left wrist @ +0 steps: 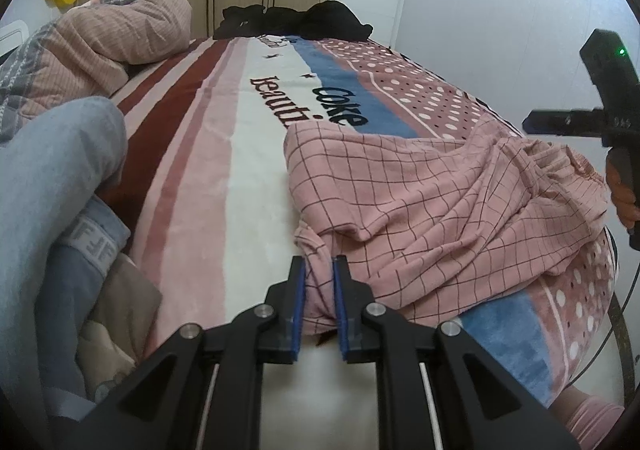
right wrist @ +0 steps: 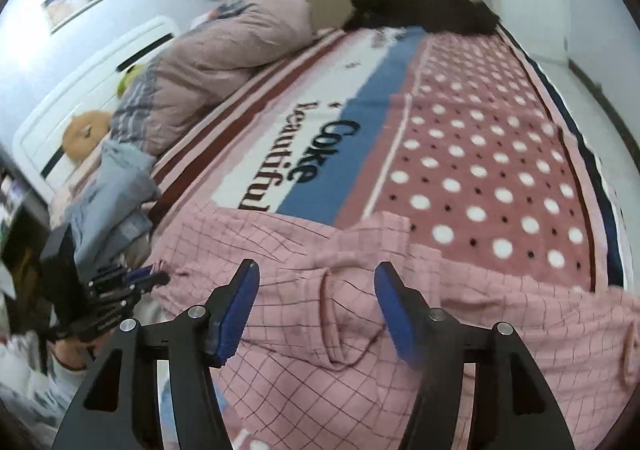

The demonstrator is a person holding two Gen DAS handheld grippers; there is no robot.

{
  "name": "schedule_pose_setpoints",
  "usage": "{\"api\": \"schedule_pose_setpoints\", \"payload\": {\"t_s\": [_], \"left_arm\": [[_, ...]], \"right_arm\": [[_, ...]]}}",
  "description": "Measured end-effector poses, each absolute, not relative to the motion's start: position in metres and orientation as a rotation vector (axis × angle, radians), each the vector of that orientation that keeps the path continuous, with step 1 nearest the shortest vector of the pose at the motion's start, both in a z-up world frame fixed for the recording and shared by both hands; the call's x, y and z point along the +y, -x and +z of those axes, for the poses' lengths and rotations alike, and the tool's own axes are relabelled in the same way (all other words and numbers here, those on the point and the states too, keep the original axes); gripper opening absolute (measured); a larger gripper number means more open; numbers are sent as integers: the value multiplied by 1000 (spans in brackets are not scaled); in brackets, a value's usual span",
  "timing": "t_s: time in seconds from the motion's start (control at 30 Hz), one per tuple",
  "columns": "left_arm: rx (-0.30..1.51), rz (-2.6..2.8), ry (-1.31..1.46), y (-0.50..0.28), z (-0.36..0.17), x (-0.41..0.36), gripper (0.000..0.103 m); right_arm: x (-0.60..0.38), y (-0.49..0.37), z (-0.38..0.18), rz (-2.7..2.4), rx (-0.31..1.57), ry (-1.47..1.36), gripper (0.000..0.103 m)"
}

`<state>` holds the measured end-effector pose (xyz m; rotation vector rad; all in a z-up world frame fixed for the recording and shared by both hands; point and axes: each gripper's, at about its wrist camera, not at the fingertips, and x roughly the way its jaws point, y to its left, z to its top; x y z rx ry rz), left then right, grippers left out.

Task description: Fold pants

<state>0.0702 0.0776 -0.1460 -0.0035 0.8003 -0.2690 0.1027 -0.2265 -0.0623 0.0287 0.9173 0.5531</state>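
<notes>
My left gripper has its fingers pinched narrow on a bunched fold of the pink checked pants, at the near left corner of the garment. From that pinch the cloth spreads away to the right and a little farther up the bed, rumpled, with its gathered waistband end toward the right edge. In the right wrist view, my right gripper hangs over the pants with its fingers spread wide and nothing between them; a pocket opening lies just below the gap. The pants lie across the near end of the bed, long axis running left to right, on the striped and dotted blanket. A pile of blue clothes sits at the near left.
</notes>
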Motion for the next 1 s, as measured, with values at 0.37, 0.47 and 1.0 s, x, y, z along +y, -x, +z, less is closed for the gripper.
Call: {"api": "schedule_pose_setpoints", "payload": {"t_s": [0.37, 0.47, 1.0], "left_arm": [[800, -272, 19, -71, -145, 79, 11], [798, -274, 22, -70, -145, 81, 11], [776, -268, 6, -59, -135, 84, 15]], "right_arm": [[-217, -100, -95, 700, 957, -49, 5], [-226, -85, -88, 729, 922, -102, 3], [-252, -20, -107, 704, 999, -45, 4]]}}
